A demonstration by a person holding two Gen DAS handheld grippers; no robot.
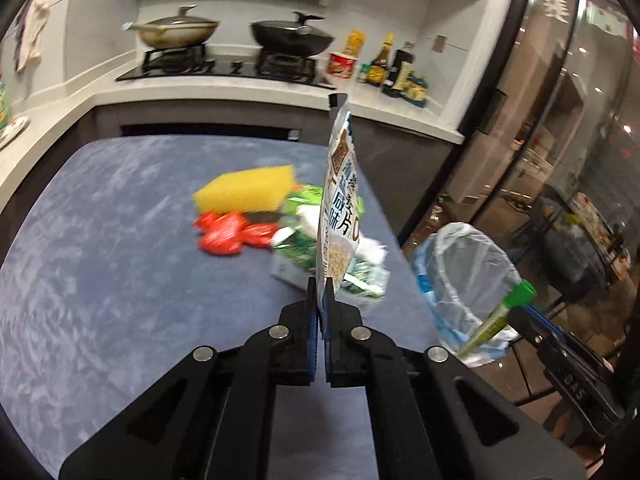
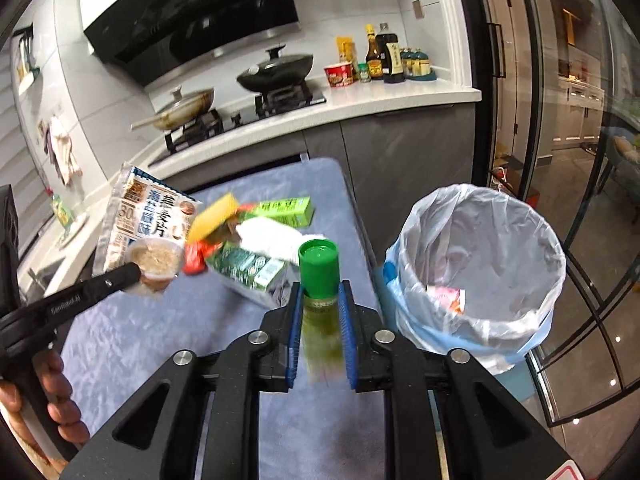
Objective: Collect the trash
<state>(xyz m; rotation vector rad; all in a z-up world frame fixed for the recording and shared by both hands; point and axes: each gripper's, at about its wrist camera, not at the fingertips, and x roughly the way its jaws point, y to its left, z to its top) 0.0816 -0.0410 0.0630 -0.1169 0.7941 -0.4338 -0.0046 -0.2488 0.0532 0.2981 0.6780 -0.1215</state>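
Holding: two claws work above a blue-grey cloth-covered table (image 1: 120,240) in a kitchen, each gripping a piece of rubbish.
Left gripper (image 1: 319,292): jaws pressed nearly together on the lower edge of an oatmeal packet (image 1: 340,200), which stands edge-on and upright straight out from the fingertips, clear of the table.
Ahead-left of the left claw: a yellow sponge (image 1: 246,190) lies on the cloth, with a crumpled red wrapper (image 1: 228,234) just nearer, touching or almost touching it.
Directly past the left fingertips: a green carton (image 1: 304,240) and white crumpled paper (image 2: 268,234) sit in the same heap, partly hidden by the packet.
Right gripper (image 2: 320,304): jaws partly open, clamped on either side of a green-capped bottle (image 2: 319,276) that points forward between the blue pads (image 2: 296,320); its body is blurred.
Ahead-left of the right claw: the heap again, with a light green box (image 2: 286,210) at its far side.
Right of the right claw: a bin lined with a clear bag (image 2: 480,264) stands beside the table edge, lower than the tabletop, with a pink scrap (image 2: 444,296) inside.
Far background: two lidded pans (image 1: 292,36) on a hob, and sauce bottles (image 2: 382,56) on the counter.
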